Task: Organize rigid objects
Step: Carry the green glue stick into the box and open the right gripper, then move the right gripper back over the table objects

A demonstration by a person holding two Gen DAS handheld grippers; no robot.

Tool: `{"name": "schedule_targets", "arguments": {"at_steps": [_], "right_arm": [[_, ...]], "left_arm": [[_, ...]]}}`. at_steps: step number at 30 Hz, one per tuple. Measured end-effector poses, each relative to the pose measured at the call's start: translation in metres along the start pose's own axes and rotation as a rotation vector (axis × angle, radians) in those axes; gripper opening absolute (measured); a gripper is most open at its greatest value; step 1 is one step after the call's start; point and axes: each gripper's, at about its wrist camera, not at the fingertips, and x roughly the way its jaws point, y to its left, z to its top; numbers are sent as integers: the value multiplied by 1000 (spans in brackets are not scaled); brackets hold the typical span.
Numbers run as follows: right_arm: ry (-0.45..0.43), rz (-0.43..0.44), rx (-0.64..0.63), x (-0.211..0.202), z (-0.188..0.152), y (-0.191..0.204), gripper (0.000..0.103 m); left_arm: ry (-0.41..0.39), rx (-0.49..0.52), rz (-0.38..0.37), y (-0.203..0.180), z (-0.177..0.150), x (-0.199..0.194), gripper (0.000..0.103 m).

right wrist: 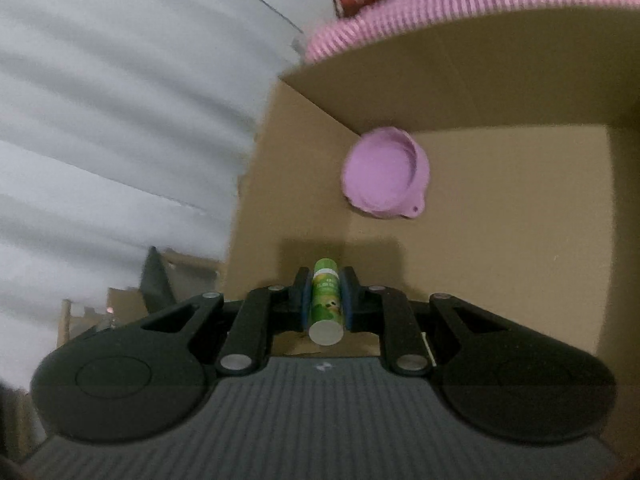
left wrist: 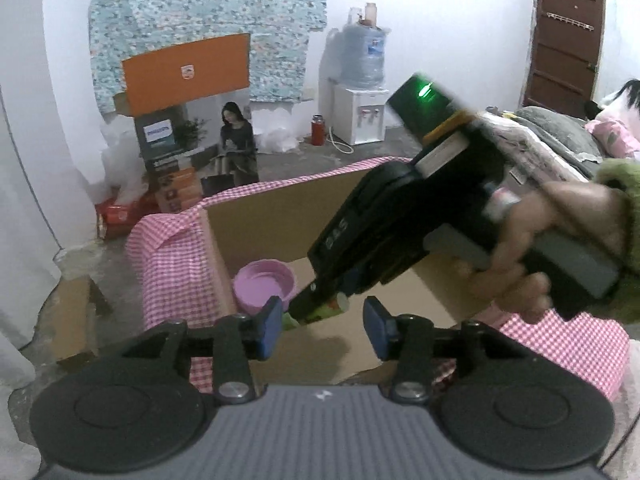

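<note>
I have the right gripper (right wrist: 327, 300) over the open cardboard box (right wrist: 520, 240), its jaws pinching a small green tube (right wrist: 326, 304) by its sides, the tube lying along the fingers with its white end towards the camera. The tube hangs above the box floor, near the left wall and short of the pink bowl (right wrist: 386, 174), which sits against the far corner. To finish this step well I would lower it onto bare cardboard clear of the bowl, keep it level, and only then ease the grip so it does not roll.

My left gripper (left wrist: 320, 330) sits at the near edge of the box, its blue pads (left wrist: 272, 326) partly spread with nothing between them. The person's hand (left wrist: 540, 240) steers the right tool above it.
</note>
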Motion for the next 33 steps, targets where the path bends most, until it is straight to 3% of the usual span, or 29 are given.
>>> {"name": "schedule_targets", "arguments": {"at_steps": [5, 6, 8, 11, 16, 22, 27, 31, 33], "right_arm": [[55, -25, 56, 33, 13, -11, 20], [66, -33, 65, 38, 15, -12, 26], [62, -55, 69, 43, 19, -13, 49], [28, -78, 46, 38, 19, -9, 50], [-80, -18, 1, -9, -1, 6, 51], [-283, 69, -122, -111, -72, 24, 51], [-453, 34, -194, -193, -153, 7, 51], [-496, -55, -133, -205, -219, -25, 51], [-480, -73, -65, -194, -246, -46, 51]], "left_arm": [[-22, -24, -2, 11, -5, -6, 51], [-26, -31, -4, 11, -7, -8, 53], [-39, -45, -4, 13, -10, -13, 53], [-66, -68, -14, 14, -14, -22, 56], [-137, -79, -52, 9, -27, -52, 61], [-176, -46, -158, -17, -42, -78, 69], [-129, 19, -223, -50, -57, -69, 70], [-49, 98, -258, -87, -74, -39, 69], [-2, 156, -255, -107, -81, -20, 62]]}}
